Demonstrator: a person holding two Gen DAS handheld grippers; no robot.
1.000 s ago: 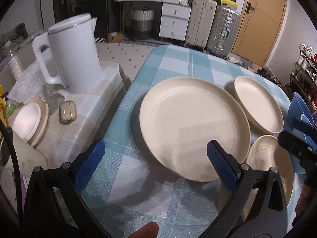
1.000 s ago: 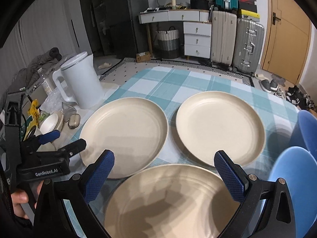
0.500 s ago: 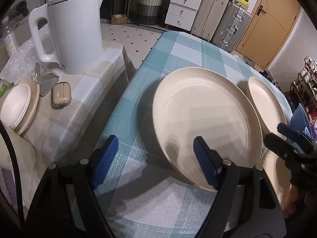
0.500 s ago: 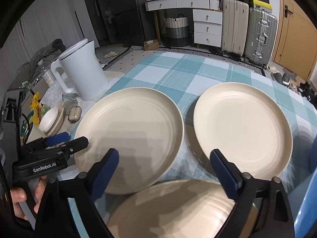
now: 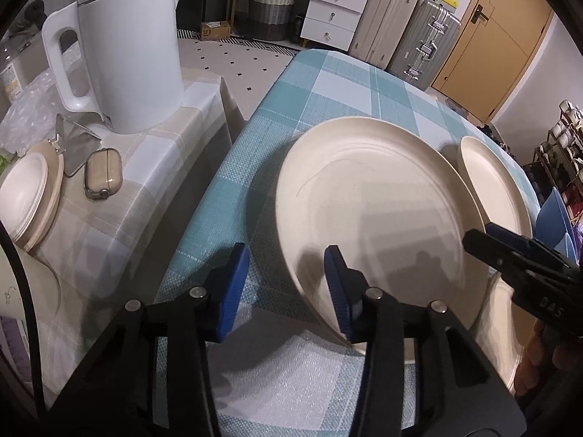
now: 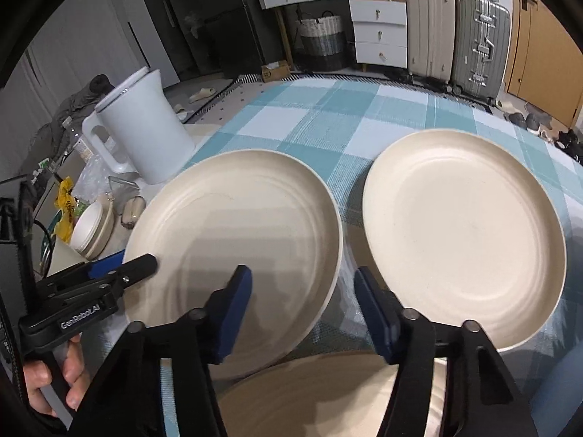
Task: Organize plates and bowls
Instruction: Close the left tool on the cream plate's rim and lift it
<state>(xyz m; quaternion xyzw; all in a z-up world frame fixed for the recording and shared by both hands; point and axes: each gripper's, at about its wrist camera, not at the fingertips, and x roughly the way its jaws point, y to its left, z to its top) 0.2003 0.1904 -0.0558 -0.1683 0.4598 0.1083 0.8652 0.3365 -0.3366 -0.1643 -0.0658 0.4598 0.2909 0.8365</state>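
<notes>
Three cream plates lie on the blue checked tablecloth. The left plate sits between both grippers. My left gripper straddles its near-left rim, one pad over the plate and one over the cloth. Its jaws are closing and the pads stand clear of the rim. My right gripper straddles the same plate's right rim; its jaws are closing too, with a gap still showing. A second plate lies to the right. A third plate lies nearest, partly hidden under the right gripper.
A white kettle stands on a lower side table to the left, across a gap. A beige earbud case and stacked small bowls lie there too. Blue bowls sit at the table's right. Suitcases and drawers stand behind.
Both grippers have come down and forward onto the left plate's opposite rims. Their jaws have narrowed from wide open to about the rim's width.
</notes>
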